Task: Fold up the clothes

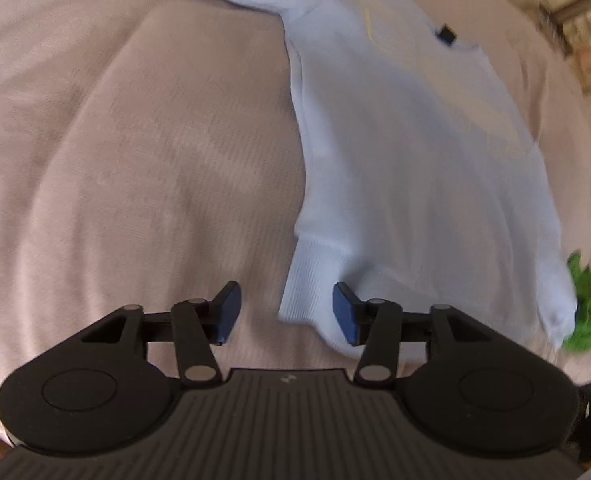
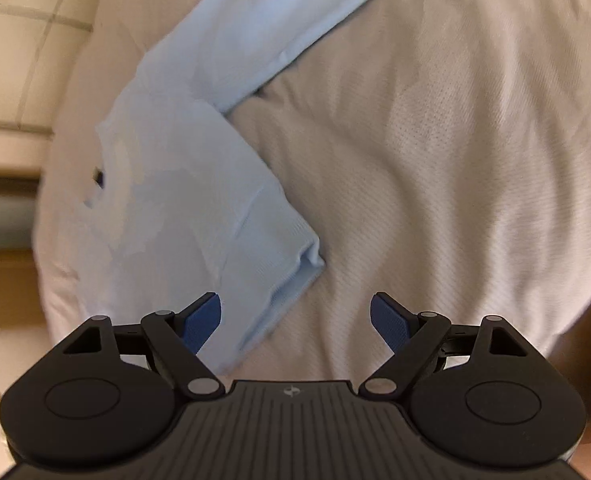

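Note:
A white long-sleeved sweatshirt (image 1: 415, 152) lies flat on a beige bed cover (image 1: 135, 152), folded narrow, with one sleeve stretched out toward the far left. Its ribbed hem corner lies just ahead of my left gripper (image 1: 285, 312), which is open and empty, hovering over that corner. In the right wrist view the same sweatshirt (image 2: 175, 200) looks pale blue, with its sleeve running up to the top. My right gripper (image 2: 295, 320) is open and empty, its left pad over the ribbed hem edge and its right pad over bare cover.
A green object (image 1: 589, 304) shows at the garment's right corner in the left wrist view. The bed edge and a tiled floor (image 2: 23, 40) lie to the left in the right wrist view. Furniture stands at the far right in the left wrist view.

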